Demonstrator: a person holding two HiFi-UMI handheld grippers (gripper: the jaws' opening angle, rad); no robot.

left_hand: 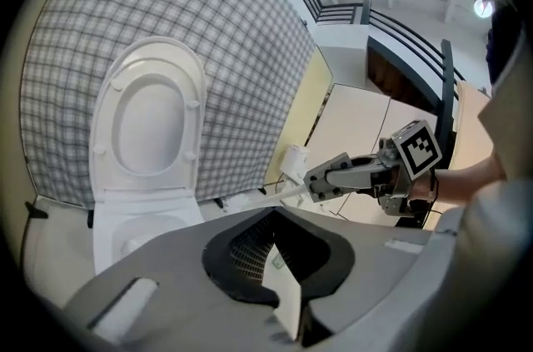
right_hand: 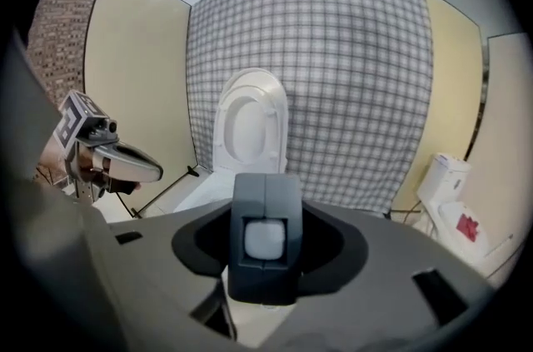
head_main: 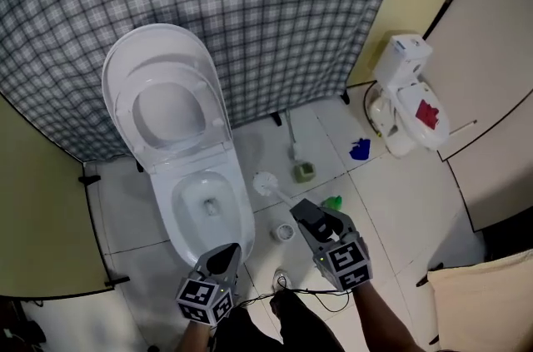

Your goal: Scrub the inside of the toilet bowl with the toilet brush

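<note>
Left gripper point(head_main: 223, 257) at front rim of toilet bowl point(head_main: 171, 213), pressed together, empty, right gripper point(head_main: 305, 214) angled down, pinching toilet brush point(head_main: 266, 185) handle, bristle head outside open bowl, just beside its rim

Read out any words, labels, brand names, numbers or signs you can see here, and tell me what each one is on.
No readable text anywhere in these views.
Cube on the left gripper and cube on the right gripper: black-and-white square patterns only, no letters.
Red patch on the second toilet: too small to read.
</note>
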